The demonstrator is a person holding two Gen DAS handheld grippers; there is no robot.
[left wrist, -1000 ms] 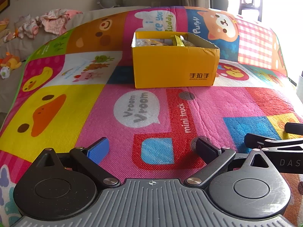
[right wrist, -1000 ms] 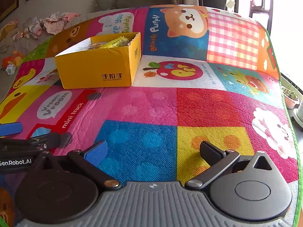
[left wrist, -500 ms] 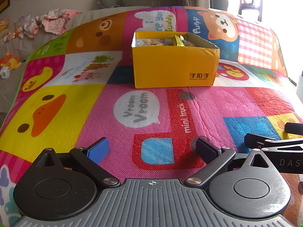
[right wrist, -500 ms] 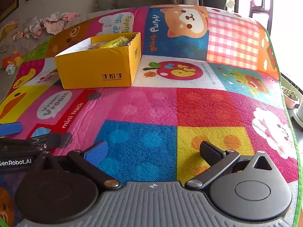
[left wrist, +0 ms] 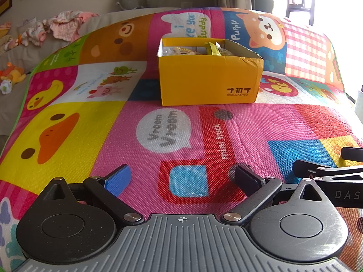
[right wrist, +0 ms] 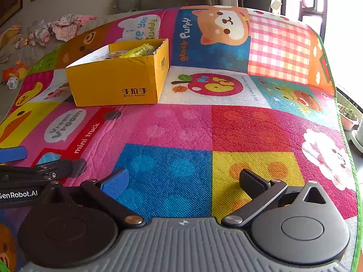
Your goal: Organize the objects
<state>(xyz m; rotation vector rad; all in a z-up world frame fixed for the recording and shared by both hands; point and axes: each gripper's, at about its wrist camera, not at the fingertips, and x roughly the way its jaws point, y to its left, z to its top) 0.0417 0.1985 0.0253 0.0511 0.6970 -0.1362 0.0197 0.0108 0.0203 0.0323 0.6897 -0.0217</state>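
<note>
An open yellow cardboard box [left wrist: 208,81] stands on the colourful play mat [left wrist: 68,124], straight ahead in the left wrist view and at the upper left in the right wrist view [right wrist: 118,81]. Yellow and clear snack packets [left wrist: 213,48] lie inside it; they also show in the right wrist view [right wrist: 138,51]. My left gripper [left wrist: 181,179] is open and empty, low over the mat well short of the box. My right gripper [right wrist: 183,182] is open and empty beside it, to the right.
The right gripper's fingers [left wrist: 329,170] show at the right edge of the left wrist view; the left gripper's fingers [right wrist: 36,167] show at the left of the right wrist view. Crumpled clothes [left wrist: 56,26] and soft toys [left wrist: 11,74] lie past the mat's left edge. Potted plants [right wrist: 347,115] stand off the right edge.
</note>
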